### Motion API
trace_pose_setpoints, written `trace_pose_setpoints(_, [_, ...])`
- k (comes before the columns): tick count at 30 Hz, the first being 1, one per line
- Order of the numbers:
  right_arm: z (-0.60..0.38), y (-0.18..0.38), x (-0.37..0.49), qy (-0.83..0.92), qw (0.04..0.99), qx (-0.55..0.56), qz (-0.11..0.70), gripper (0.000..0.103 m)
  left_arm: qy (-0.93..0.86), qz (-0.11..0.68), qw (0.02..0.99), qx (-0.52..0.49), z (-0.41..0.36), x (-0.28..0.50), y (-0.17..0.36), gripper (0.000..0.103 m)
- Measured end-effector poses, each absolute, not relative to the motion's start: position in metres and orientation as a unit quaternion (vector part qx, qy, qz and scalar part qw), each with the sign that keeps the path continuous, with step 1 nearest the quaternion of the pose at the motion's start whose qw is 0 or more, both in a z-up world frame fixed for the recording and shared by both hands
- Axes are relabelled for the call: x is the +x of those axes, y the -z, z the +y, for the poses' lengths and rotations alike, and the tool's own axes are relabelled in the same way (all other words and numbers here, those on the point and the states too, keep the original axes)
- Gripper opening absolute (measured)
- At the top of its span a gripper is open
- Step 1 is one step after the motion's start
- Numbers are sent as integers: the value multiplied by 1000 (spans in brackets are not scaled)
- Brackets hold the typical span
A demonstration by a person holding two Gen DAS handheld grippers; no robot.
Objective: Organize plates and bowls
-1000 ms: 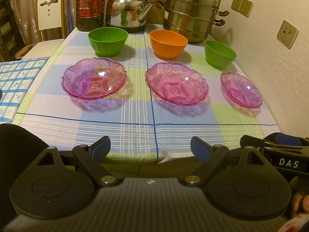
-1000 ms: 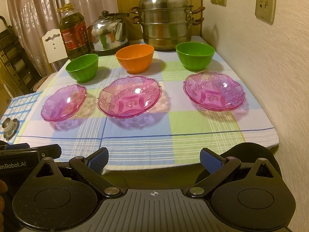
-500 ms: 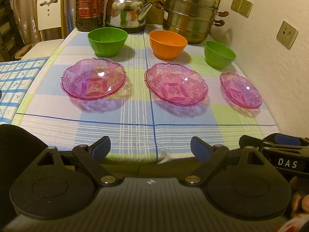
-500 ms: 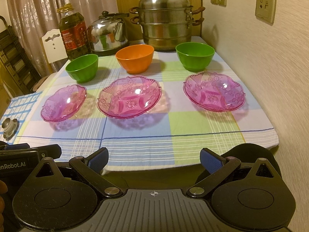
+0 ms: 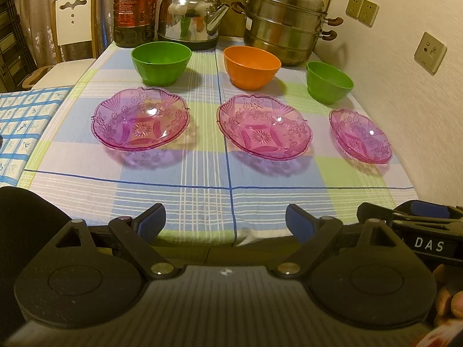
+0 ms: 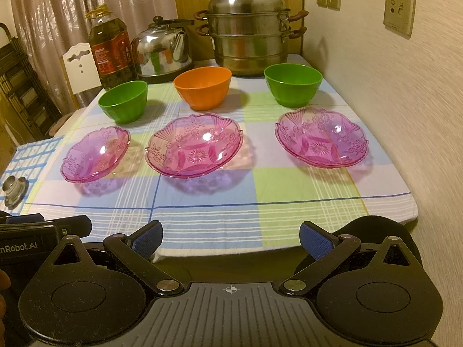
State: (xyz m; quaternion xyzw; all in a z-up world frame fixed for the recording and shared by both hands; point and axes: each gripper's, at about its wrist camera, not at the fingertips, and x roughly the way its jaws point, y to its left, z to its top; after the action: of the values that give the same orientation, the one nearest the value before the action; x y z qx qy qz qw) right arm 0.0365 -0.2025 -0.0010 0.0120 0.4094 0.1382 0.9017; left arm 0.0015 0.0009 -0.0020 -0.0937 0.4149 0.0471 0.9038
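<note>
Three pink glass plates sit in a row on the checked tablecloth: left [image 5: 140,118] [image 6: 95,153], middle [image 5: 264,127] [image 6: 194,144], right [image 5: 360,136] [image 6: 321,141]. Behind them stand a green bowl [image 5: 161,63] [image 6: 123,101], an orange bowl [image 5: 251,66] [image 6: 202,86] and a second green bowl [image 5: 329,82] [image 6: 292,84]. My left gripper [image 5: 225,224] is open and empty at the table's near edge. My right gripper [image 6: 231,238] is open and empty, also at the near edge, to the right of the left one.
At the back stand an oil bottle [image 5: 134,8], a steel kettle [image 5: 191,20] and a stacked steel steamer pot [image 5: 285,20]. A wall [image 6: 419,115] runs along the table's right side. A white chair [image 5: 73,20] and a blue-patterned cloth [image 5: 20,124] are to the left.
The left wrist view has shifted slightly; otherwise nothing has visibly moved. Both grippers stay open.
</note>
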Motion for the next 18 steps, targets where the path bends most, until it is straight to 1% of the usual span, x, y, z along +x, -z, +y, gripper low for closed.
trace_pose_setpoints(9, [-197, 1, 45, -153, 897, 26, 414, 101, -45, 401, 909, -106, 17, 6, -5, 88])
trace_pose_setpoints(18, [-155, 2, 75, -190, 885, 45, 423, 101, -57, 391, 912, -110, 75, 25, -7, 88])
